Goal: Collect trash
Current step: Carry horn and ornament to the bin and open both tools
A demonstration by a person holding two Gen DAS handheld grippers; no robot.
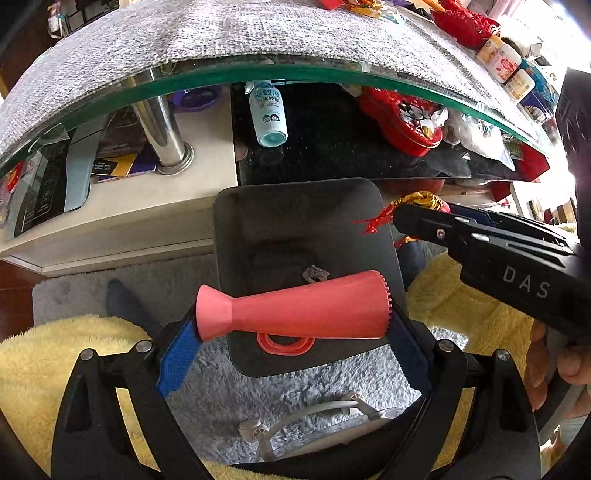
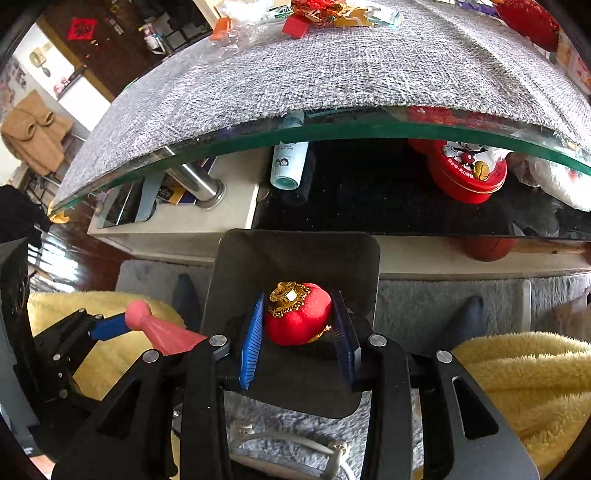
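Note:
My left gripper (image 1: 295, 328) is shut on a pink roller-shaped handle (image 1: 295, 310) and holds it sideways over a dark grey bin (image 1: 258, 221) on the floor. A small grey scrap (image 1: 314, 274) lies inside the bin. My right gripper (image 2: 299, 332) is shut on a red velvet ornament with a gold cap (image 2: 297, 314) and holds it above the same bin (image 2: 295, 251). In the left wrist view the right gripper (image 1: 402, 218) comes in from the right with the ornament's gold and red trim (image 1: 417, 201) at the bin's rim. The pink handle (image 2: 162, 328) shows at the left in the right wrist view.
A glass table edge with a grey woven mat (image 1: 221, 33) curves above. On the shelf below lie a white-and-teal bottle (image 1: 267, 114) and a red Mickey tin (image 1: 402, 122). A chrome leg (image 1: 166, 136) stands at the left. Yellow fleece (image 2: 517, 376), grey rug and a white cable (image 2: 295, 439) lie near me.

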